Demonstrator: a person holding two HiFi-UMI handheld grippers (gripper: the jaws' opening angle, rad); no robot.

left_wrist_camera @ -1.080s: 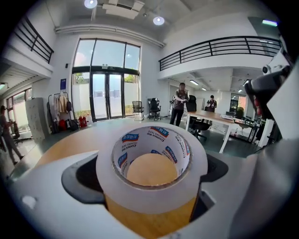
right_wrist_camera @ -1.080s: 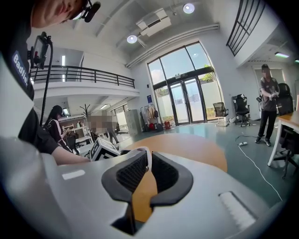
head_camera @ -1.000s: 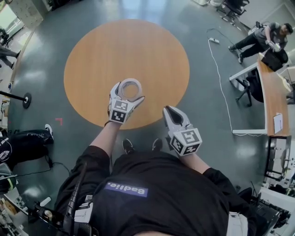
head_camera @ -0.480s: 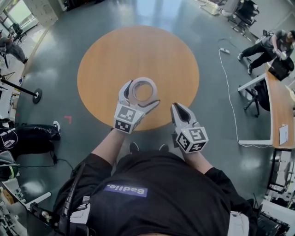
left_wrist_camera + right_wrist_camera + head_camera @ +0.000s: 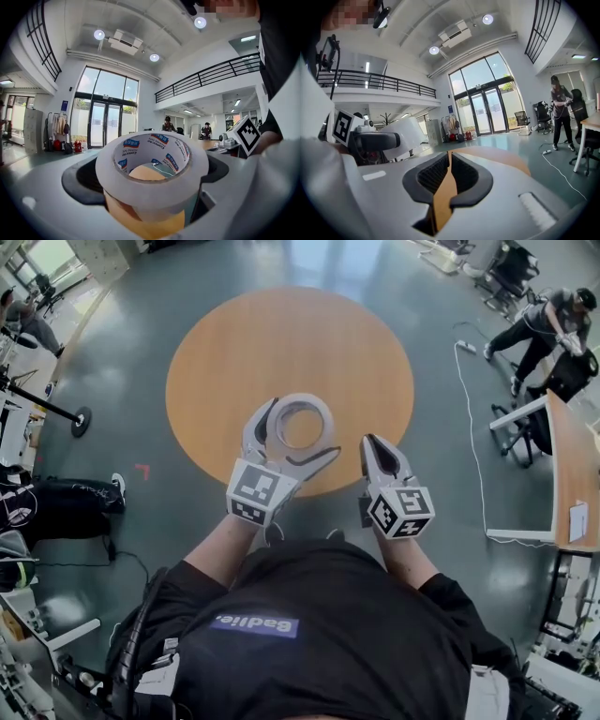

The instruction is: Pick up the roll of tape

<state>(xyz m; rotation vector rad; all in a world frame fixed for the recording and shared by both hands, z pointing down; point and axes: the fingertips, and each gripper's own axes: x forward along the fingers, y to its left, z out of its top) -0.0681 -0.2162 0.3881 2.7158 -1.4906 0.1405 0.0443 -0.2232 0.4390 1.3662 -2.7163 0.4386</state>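
Gripping the roll of tape (image 5: 322, 410) over the round table (image 5: 281, 334)
The left gripper (image 5: 302, 428) had its fingers (image 5: 257, 424) clamped on the roll's sides, holding it aloft; just beside it, the right gripper (image 5: 373, 441) had its fingers pressed together, empty.

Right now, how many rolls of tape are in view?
1. The roll of tape sits in the left gripper, over the near edge of the round table. No other shows; the person's body hides some floor.

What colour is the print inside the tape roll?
Blue on white; the tape roll shows best in the left gripper view.
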